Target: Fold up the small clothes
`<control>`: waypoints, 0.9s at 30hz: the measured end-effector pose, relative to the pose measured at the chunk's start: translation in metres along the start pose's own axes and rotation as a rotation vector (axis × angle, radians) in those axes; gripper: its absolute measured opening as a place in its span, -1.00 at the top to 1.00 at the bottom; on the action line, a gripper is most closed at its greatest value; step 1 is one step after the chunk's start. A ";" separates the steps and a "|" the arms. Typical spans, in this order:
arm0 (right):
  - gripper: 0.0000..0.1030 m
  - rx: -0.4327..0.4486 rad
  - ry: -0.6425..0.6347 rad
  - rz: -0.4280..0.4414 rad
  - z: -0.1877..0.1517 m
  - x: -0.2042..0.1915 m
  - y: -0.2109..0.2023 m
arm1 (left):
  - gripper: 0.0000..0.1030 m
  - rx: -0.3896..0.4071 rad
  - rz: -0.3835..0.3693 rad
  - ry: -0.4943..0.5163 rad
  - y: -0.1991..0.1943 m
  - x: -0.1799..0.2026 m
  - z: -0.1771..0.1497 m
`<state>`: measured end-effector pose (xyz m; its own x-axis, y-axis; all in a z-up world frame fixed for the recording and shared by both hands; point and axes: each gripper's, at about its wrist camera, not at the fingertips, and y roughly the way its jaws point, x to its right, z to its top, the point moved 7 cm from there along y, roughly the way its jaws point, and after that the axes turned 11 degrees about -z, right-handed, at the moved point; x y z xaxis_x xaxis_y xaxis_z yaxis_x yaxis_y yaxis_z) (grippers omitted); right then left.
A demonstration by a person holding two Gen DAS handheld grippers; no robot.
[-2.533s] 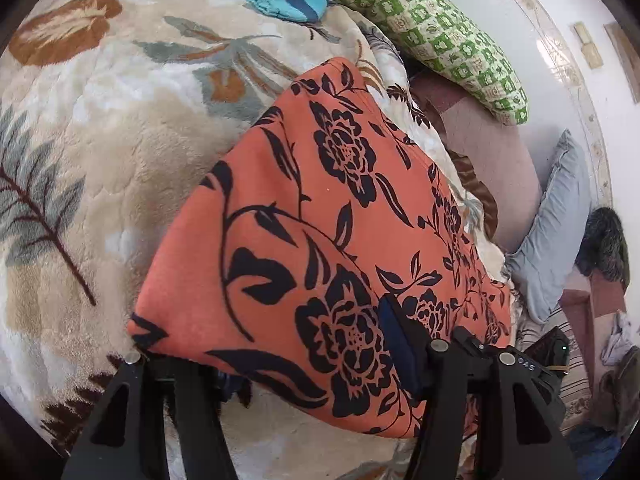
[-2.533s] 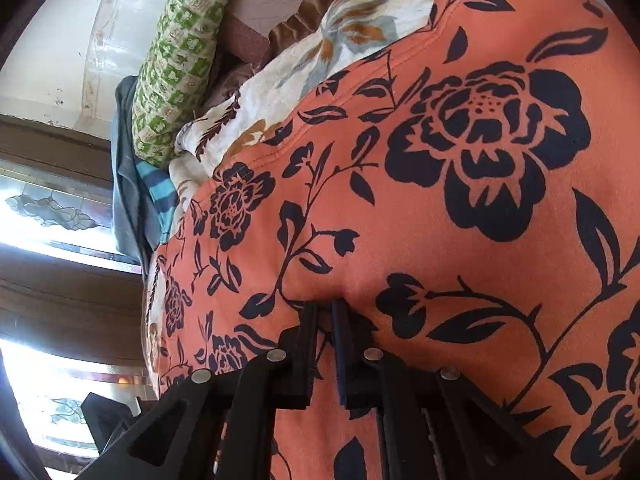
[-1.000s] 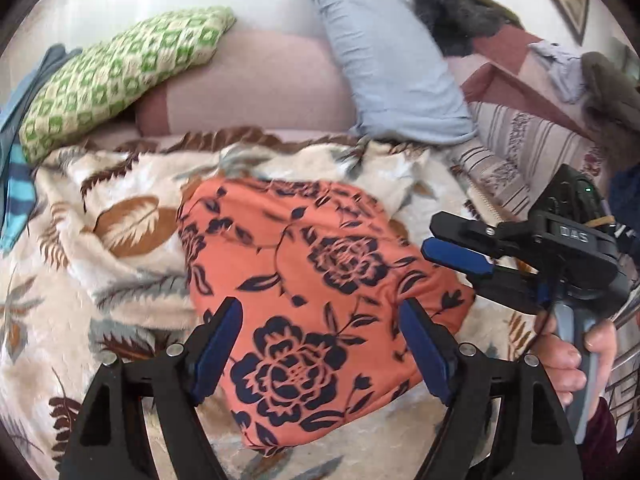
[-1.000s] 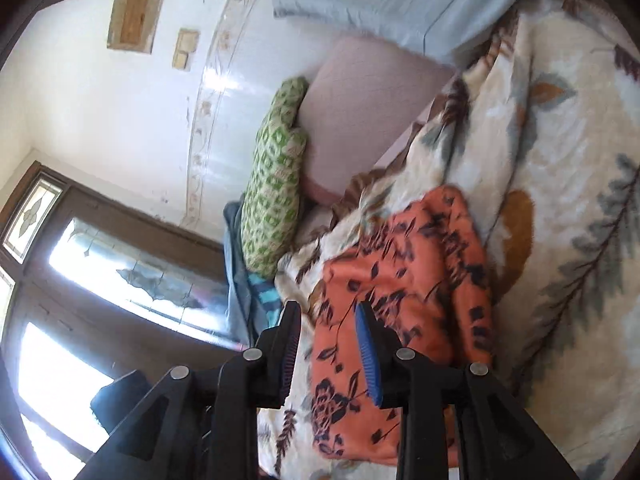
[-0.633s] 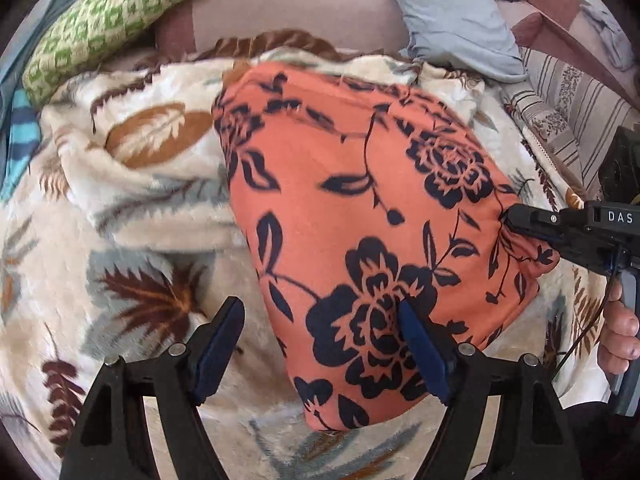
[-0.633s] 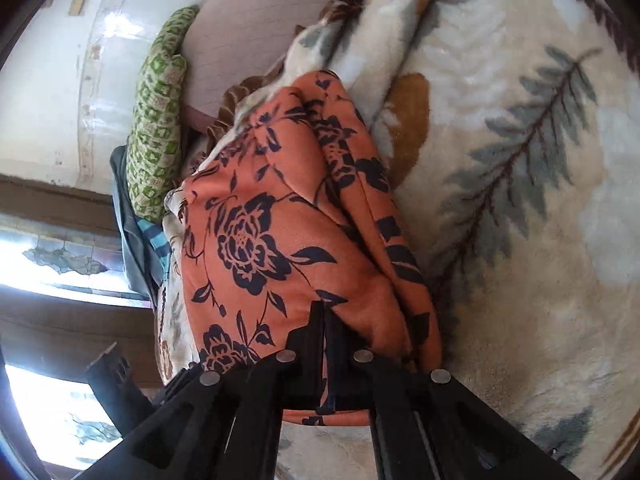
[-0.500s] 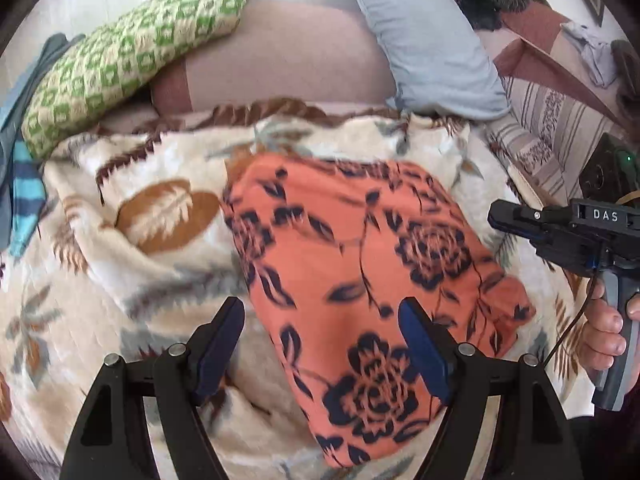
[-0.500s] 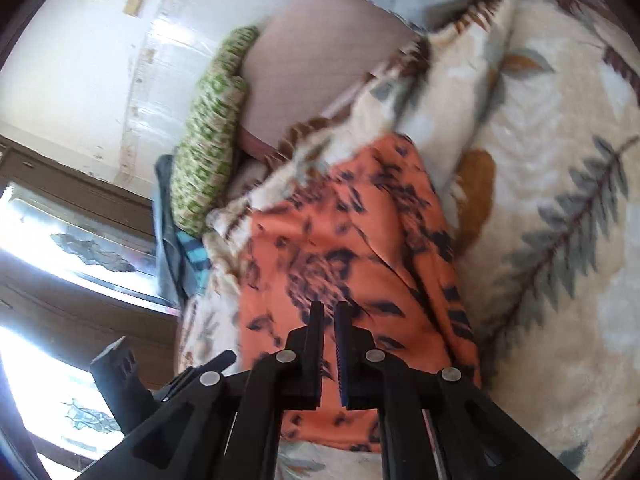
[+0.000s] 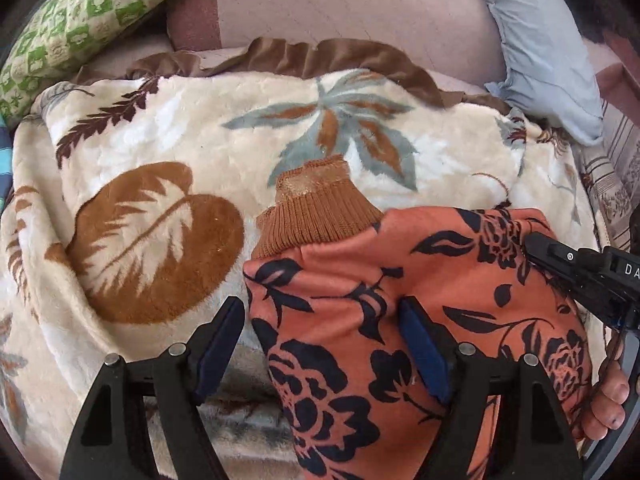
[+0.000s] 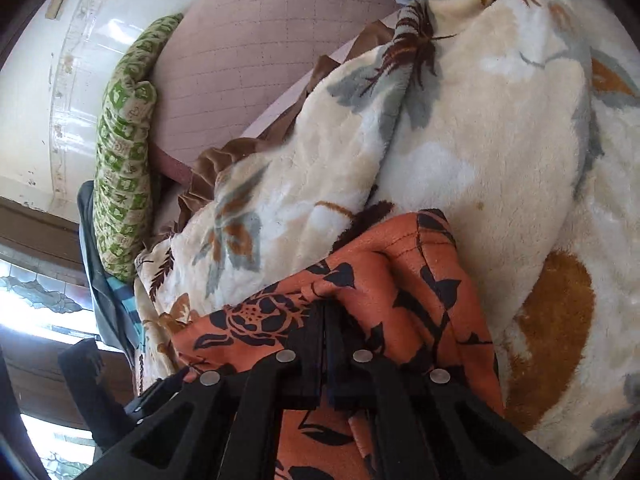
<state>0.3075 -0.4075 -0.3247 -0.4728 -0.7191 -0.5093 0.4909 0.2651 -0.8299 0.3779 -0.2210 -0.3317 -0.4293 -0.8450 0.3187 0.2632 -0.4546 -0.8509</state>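
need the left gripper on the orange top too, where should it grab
Probably the ribbed brown cuff, from the near side: it sticks out flat on the blanket, free of the right gripper. The left gripper is open and straddles the top.

The orange floral garment (image 9: 420, 300) now shows its brown ribbed cuff (image 9: 316, 216) at frame centre, and sits lower right, closer to the left gripper (image 9: 320, 344) than before.
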 end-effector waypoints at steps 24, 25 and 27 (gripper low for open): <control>0.89 -0.085 -0.110 -0.044 -0.146 0.033 -0.084 | -0.55 -0.065 -0.125 0.085 -0.058 0.050 -0.135; 0.88 -0.069 -0.112 -0.029 -0.145 0.031 -0.092 | -0.55 -0.054 -0.121 0.103 -0.065 0.053 -0.135; 0.85 -0.082 -0.108 0.005 -0.148 0.032 -0.099 | -0.54 -0.040 -0.110 0.161 -0.078 0.057 -0.139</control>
<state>0.1360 -0.3616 -0.2922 -0.3865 -0.7816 -0.4896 0.4294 0.3174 -0.8455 0.2124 -0.1940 -0.3052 -0.5867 -0.7339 0.3423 0.1743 -0.5273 -0.8316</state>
